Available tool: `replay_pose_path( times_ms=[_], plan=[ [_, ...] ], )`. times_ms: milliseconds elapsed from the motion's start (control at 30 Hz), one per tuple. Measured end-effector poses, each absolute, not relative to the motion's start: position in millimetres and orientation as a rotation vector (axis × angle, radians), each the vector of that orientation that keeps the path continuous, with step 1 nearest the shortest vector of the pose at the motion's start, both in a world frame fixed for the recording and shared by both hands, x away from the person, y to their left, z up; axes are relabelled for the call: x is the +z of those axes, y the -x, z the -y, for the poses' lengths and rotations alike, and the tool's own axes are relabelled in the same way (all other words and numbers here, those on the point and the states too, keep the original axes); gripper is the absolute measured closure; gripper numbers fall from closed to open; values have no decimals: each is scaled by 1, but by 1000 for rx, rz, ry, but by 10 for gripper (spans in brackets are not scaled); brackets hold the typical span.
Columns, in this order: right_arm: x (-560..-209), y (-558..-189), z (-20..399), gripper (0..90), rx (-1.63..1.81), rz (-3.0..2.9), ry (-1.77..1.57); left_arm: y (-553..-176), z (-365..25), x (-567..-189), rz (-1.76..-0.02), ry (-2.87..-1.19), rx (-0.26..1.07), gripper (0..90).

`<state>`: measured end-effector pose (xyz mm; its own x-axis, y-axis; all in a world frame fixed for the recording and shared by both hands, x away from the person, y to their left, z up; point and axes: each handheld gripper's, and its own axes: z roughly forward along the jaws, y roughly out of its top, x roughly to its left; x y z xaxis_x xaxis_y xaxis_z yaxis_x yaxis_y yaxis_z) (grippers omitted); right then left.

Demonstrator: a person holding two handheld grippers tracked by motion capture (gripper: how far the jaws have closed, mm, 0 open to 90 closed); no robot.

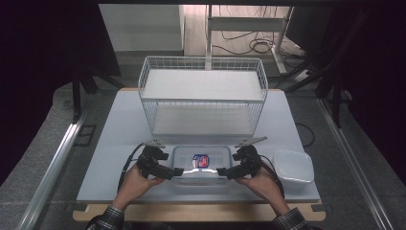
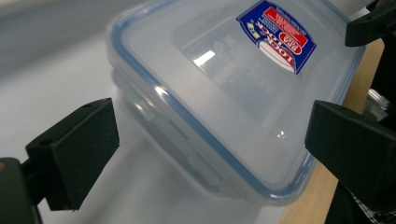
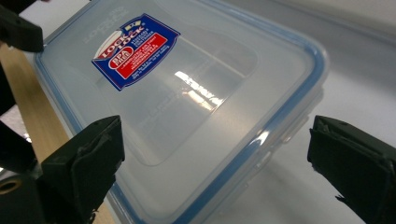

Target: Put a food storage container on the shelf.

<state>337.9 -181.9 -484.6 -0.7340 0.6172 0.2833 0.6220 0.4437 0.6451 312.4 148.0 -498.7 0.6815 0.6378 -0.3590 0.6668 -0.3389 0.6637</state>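
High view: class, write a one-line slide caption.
Two open tongs, left and right, flank a lidded plastic box before a wire basket.

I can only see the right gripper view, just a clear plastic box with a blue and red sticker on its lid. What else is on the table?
Observer: Beyond the box stands a white wire basket.
Operator: Is there anything to the side of the box?
Observer: Yes, a second clear box sits at its right, near the table edge.
Operator: Where are the two grippers?
Observer: The left gripper is at the box's left end and the right gripper at its right end, both open.
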Motion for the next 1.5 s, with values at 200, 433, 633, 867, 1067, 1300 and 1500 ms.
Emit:
replay_pose_path(
  times_ms=[200, 433, 633, 867, 1067, 1300, 1500],
  plan=[
    [-494, -348, 183, 40, -1171, 2514, 1156, -319, -142, -510, -1019, -2039, -188, 0],
    [-496, -351, 188, 94, -1145, 2437, 1179, -318, -143, -510, -1045, -2035, -224, 42],
    [-492, -341, 199, 245, -1145, 2413, 1158, -306, -158, -509, -1057, -1962, -261, 206],
    [-491, -335, 211, 377, -1165, 2348, 1149, -295, -169, -510, -1085, -1859, -285, 348],
    [-490, -341, 215, 429, -1212, 2274, 1194, -296, -173, -512, -1083, -1829, -307, 404],
    [-490, -343, 219, 478, -1245, 2229, 1220, -296, -176, -513, -1085, -1799, -323, 447],
    [-481, -333, 218, 526, -1314, 2275, 1268, -295, -177, -508, -1094, -1754, -269, 512]
  ],
)
